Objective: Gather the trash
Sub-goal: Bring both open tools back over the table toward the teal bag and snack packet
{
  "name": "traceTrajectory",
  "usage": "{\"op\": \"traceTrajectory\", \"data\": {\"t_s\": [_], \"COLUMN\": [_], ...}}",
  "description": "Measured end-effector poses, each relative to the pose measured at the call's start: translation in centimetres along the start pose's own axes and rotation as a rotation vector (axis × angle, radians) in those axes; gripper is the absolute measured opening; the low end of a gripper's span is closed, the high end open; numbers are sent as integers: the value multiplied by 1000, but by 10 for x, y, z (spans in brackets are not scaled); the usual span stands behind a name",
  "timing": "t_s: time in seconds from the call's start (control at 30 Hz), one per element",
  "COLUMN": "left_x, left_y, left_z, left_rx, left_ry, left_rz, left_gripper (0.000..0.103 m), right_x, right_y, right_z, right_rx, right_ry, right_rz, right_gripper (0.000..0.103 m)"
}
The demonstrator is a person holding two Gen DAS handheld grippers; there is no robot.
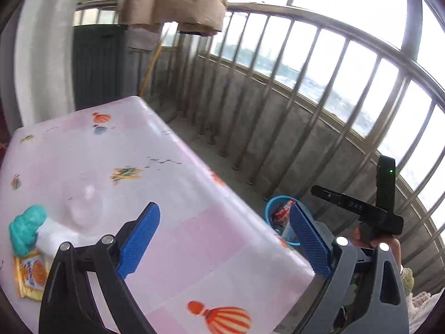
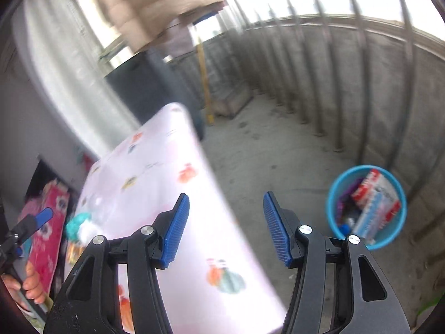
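Blurring the table (image 2: 178, 183), both empty grippers' pads apart; bucket (image 1: 269, 208) half hidden behind left gripper (image 1: 222, 239).

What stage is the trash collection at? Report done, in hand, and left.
Done: the blue bin on the floor already holds a red-and-white package and other scraps. In hand: nothing; the left gripper and right gripper both have open, empty jaws. Left: a teal-and-white wad and an orange snack wrapper lie on the table.
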State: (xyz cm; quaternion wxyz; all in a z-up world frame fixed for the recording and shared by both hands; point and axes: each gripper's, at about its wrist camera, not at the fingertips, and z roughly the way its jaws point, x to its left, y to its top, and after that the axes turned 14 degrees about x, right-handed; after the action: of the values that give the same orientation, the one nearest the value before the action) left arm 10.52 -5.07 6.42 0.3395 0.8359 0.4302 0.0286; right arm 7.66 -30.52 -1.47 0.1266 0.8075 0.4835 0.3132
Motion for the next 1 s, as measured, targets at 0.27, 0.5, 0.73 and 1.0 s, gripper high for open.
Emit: {"op": "traceTrajectory", "data": {"t_s": [0.27,0.5,0.73,1.0], "left_x": [132,229,315,354], "left_y": [-65,-97,-99,-86], "left_z": [-69,-97,-71,-10], "left_rx": [-128,-220,-230,-170], "left_ry": [182,244,89,-144], "left_rz": [-290,-467,-604,-718], "left_gripper": [86,71,61,49], "right_x": [111,196,256,285], "right_y": [15,26,46,60], "right_z": [56,106,162,216], "right_rx": [161,259,314,383], "right_ry": [181,249,277,302], "right_rz": [-214,-311,-315,-296], "right_gripper": [53,56,62,63]}}
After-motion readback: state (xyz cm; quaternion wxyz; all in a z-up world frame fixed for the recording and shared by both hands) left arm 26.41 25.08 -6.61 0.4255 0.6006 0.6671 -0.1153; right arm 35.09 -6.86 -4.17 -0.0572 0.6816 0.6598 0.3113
